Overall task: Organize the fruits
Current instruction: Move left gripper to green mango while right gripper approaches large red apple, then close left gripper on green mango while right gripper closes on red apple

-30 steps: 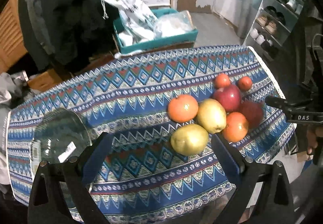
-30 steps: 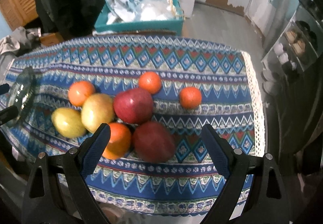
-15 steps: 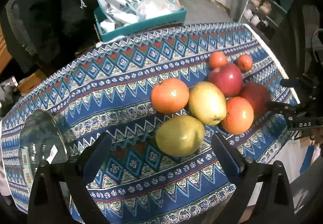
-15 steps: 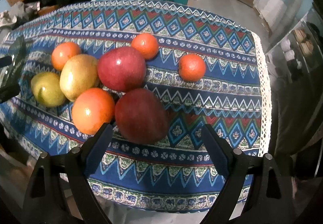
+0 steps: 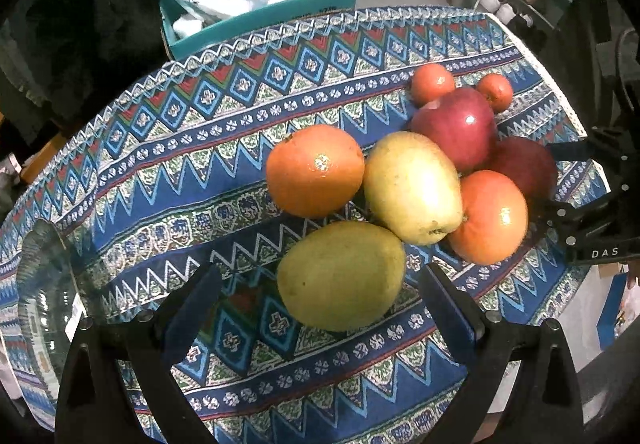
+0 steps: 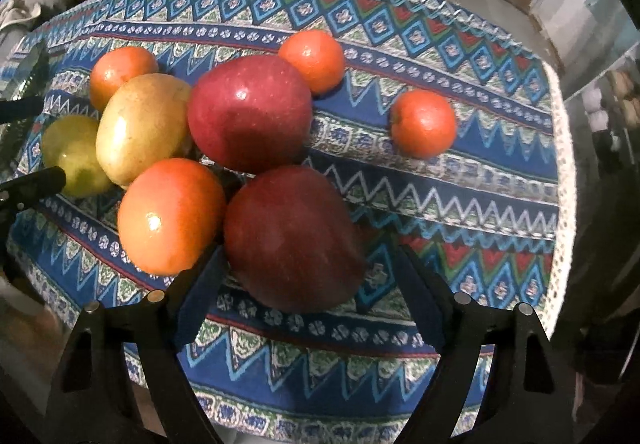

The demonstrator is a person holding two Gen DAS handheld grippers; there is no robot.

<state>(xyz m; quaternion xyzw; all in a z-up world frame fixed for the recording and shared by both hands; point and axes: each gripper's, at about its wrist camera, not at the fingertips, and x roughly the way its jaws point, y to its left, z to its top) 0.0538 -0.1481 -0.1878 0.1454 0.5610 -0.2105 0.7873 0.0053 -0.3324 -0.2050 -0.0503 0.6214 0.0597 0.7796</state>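
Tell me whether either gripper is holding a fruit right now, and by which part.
Nothing is held. The left gripper stands open around the green fruit; the right gripper, jaws just closing, straddles the dark red apple without pressing it.

A cloth of blue, red, green and white zigzag and diamond bands covers the bench. On it lie a yellow-green pear, a yellow apple, two dark red apples, and orange fruits. Beyond the cloth stands a teal box.
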